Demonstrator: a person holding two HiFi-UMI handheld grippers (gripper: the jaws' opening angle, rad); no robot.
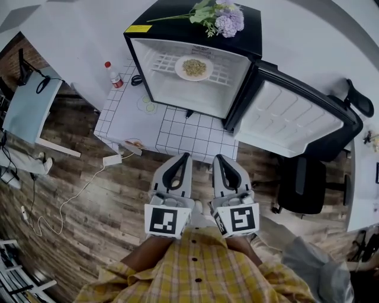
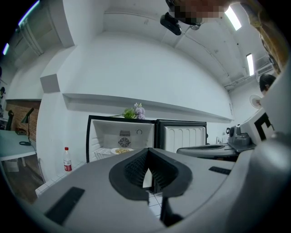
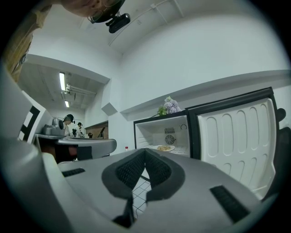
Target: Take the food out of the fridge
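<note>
A small black fridge (image 1: 135,35) stands open on a table, with its door (image 1: 296,118) swung to the right. On its wire shelf lies a white plate of food (image 1: 193,67), which also shows as the plate (image 2: 122,150) in the left gripper view and the plate (image 3: 164,148) in the right gripper view. My left gripper (image 1: 184,157) and right gripper (image 1: 218,158) are side by side at the table's near edge, pointing level at the fridge and well short of it. The left gripper (image 2: 148,152) and right gripper (image 3: 145,150) are both shut with nothing held.
The table (image 1: 177,127) has a white grid cloth. A red-capped bottle (image 1: 113,76) stands left of the fridge, and flowers (image 1: 220,16) lie on top of it. A black chair (image 1: 308,183) is under the open door. A cable (image 1: 77,195) runs over the wooden floor.
</note>
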